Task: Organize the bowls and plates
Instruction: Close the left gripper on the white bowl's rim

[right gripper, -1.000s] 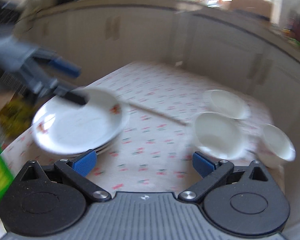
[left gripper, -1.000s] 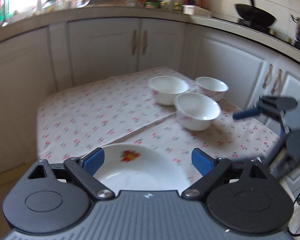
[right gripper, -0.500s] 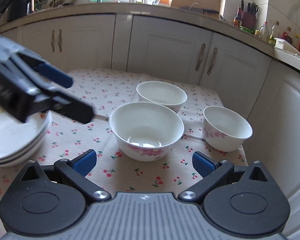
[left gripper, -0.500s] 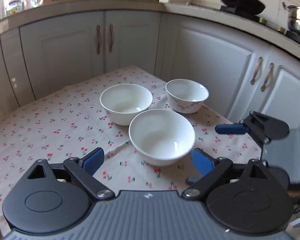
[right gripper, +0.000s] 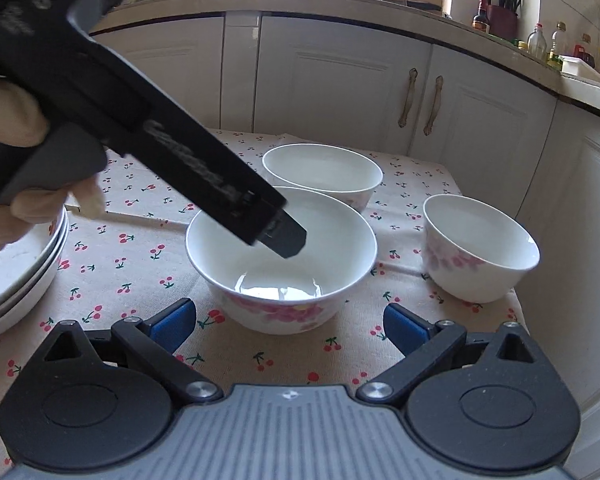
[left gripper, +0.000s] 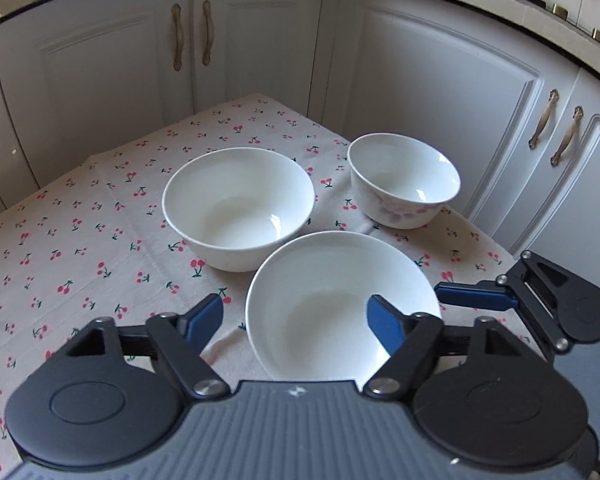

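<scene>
The plates look finished: a stack of white ceramic plates (right gripper: 16, 276) with a small floral print sits at the left edge of the cherry-print tablecloth (left gripper: 80, 240), partly hidden behind the person's hand (right gripper: 8, 152). The bowls are what is left, since all 3 stand separately on the cloth, none nested. The near white ceramic bowl with pink flowers on its side (left gripper: 340, 304) sits in the middle, a second wide white bowl (left gripper: 238, 208) lies just beyond it to the left in the left wrist view, and a smaller, deeper white bowl with pink flowers (left gripper: 404, 180) stands apart at the far right. The left gripper (left gripper: 296, 320) has just been narrowing its jaws and now straddles the near bowl's left rim, 1 blue pad inside the bowl and 1 outside; the pads do not yet look pressed on the rim, so the bowl is not held. The right gripper (right gripper: 288, 322) hovers wide and empty just short of the same bowl. Judging by this, stacking of the bowls is only beginning.
</scene>
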